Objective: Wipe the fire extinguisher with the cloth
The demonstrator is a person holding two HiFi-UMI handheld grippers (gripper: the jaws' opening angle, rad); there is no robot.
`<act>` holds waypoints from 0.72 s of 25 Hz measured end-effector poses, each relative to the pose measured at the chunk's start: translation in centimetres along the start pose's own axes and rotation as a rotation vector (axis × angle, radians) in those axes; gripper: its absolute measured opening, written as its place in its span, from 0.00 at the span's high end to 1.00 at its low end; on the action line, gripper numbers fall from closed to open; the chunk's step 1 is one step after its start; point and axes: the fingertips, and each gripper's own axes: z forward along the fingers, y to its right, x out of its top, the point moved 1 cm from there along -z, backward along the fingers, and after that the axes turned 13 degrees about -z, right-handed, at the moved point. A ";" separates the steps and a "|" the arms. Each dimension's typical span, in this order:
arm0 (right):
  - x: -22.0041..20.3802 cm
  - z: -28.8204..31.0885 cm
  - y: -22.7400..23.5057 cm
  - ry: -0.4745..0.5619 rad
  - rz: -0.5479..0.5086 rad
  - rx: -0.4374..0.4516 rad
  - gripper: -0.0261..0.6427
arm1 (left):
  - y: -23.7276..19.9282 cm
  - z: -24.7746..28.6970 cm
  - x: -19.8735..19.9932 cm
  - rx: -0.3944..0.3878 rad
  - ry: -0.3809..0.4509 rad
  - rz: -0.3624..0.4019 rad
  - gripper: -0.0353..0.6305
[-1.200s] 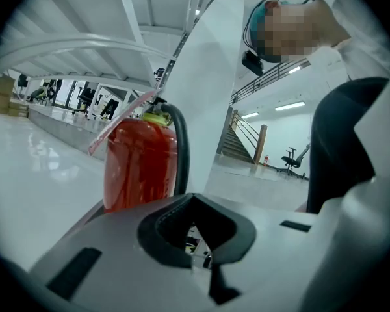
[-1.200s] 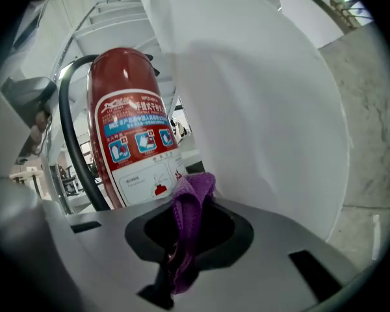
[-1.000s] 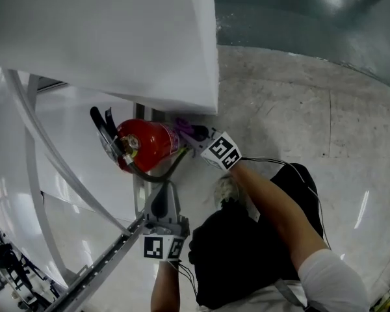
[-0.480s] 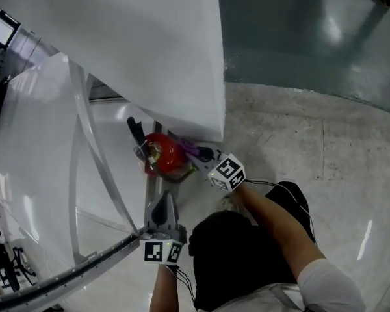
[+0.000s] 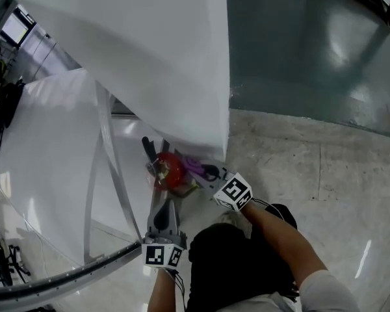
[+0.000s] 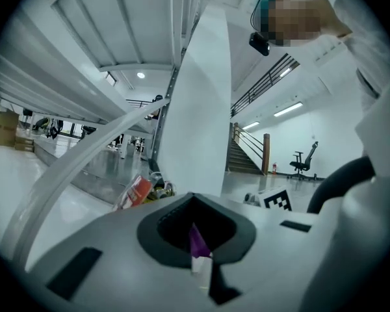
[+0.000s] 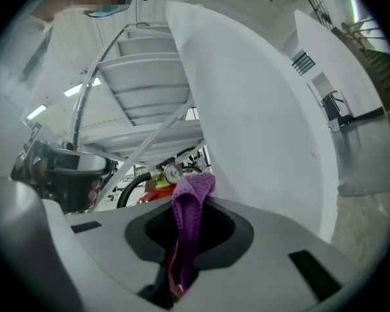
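Where the one big white panel (image 5: 149, 64) ends, near the middle of the head view, one red fire extinguisher (image 5: 171, 171) stands on the floor (image 5: 279, 148). It looks to be upright, so its long way runs up and down and its top faces the head camera. Its black handle (image 5: 148, 147) sticks out toward 11 o'clock. In the right gripper view its round gauge (image 7: 173, 173) sits above the red body.

Two grippers show, one in each hand. The right gripper (image 5: 208, 172) comes in from 4 o'clock of the extinguisher and is just beside it. Its jaws are pinched on the one purple cloth (image 5: 196, 166), which sticks out of them in a fold. The cloth is at the 3 o'clock side of the red body, but it is hard to tell if they touch.

The left gripper (image 5: 163, 203) is at 6 o'clock of the extinguisher. It points up at it, near but apart. Its jaws are pressed together. A thin purple strip shows in the seam between them, and what it is cannot be told.
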 end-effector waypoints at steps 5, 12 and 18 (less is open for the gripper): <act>4.4 -0.5 0.3 -0.010 -0.002 0.017 0.88 | 0.0 0.3 3.4 0.082 -0.042 0.049 0.94; 12.0 -2.4 0.1 -0.059 0.018 -0.016 0.88 | 3.4 -1.3 9.6 0.104 -0.107 0.117 0.94; 20.8 -4.7 -1.9 -0.094 0.001 -0.024 0.88 | 7.1 -2.9 16.2 0.172 -0.081 0.102 0.94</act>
